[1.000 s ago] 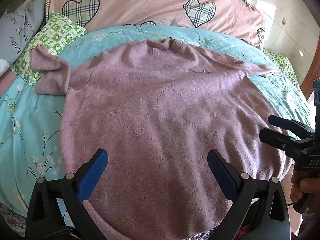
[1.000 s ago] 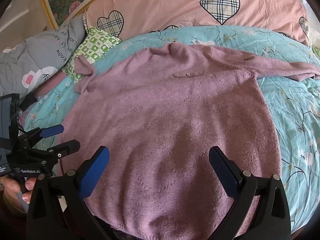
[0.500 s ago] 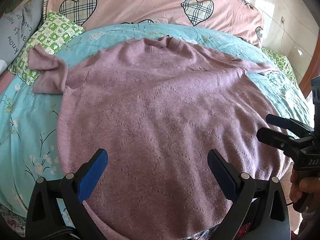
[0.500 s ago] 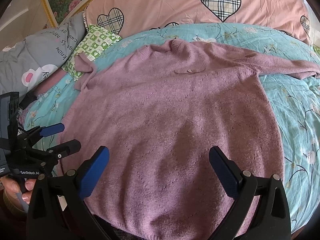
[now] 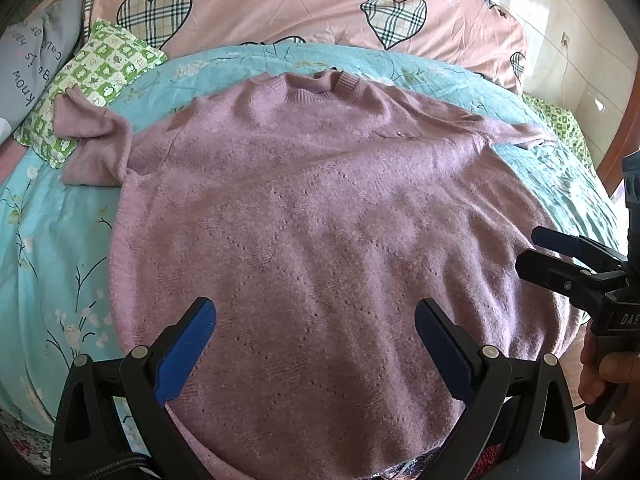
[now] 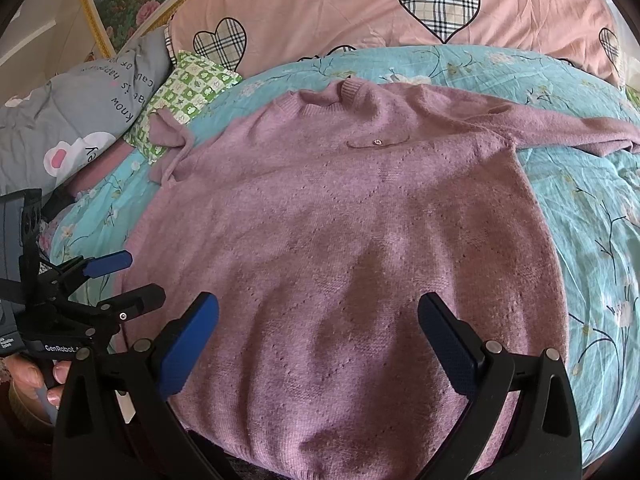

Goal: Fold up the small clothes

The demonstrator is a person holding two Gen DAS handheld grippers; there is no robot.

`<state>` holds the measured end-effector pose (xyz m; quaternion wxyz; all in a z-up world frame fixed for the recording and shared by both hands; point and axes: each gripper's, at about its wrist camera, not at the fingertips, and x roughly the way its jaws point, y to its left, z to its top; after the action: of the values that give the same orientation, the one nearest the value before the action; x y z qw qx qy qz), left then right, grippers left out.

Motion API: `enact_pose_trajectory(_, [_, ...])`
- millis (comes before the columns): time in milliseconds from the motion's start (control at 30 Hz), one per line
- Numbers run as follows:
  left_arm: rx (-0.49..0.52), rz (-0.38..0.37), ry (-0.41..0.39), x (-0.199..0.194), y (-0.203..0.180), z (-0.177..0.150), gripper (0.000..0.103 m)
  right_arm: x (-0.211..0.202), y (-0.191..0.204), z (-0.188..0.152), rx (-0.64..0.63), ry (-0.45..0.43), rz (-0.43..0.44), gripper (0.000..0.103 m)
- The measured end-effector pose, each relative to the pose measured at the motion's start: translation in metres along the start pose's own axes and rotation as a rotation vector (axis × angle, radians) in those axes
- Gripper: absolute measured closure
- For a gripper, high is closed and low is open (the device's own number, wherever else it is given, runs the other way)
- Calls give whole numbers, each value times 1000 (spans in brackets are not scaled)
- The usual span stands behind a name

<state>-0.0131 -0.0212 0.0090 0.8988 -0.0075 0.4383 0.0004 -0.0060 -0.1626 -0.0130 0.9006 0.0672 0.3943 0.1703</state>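
Observation:
A mauve knit sweater (image 5: 312, 208) lies flat, front up, on the bed, collar at the far side; it also fills the right wrist view (image 6: 340, 240). Its left sleeve (image 5: 92, 148) is bunched near the green pillow; its right sleeve (image 6: 580, 132) stretches out to the right. My left gripper (image 5: 314, 332) is open and empty above the sweater's lower part. My right gripper (image 6: 318, 332) is open and empty above the hem. The right gripper also shows at the right edge of the left wrist view (image 5: 560, 256); the left gripper shows at the left in the right wrist view (image 6: 116, 280).
The bed has a turquoise floral cover (image 5: 48, 248). A pink quilt with plaid hearts (image 5: 300, 4) lies along the far side. A green checked pillow (image 5: 92, 80) and a grey pillow (image 6: 80, 120) lie at the far left. A tiled wall (image 5: 572, 40) stands at the right.
Both grippers have stayed open and empty. Both views have shifted slightly forward over the sweater; the sweater itself has not moved.

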Motion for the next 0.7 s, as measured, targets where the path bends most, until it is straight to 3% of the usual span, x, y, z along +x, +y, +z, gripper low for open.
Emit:
enact_pose_trajectory(267, [-18,-35,7,3,0,2,3,-3,-14,2,37,-17,-2,3])
enact_pose_trajectory(700, [-5,-60,83,25,-9,13,3,-22,-75,15,188,-65,-46,3])
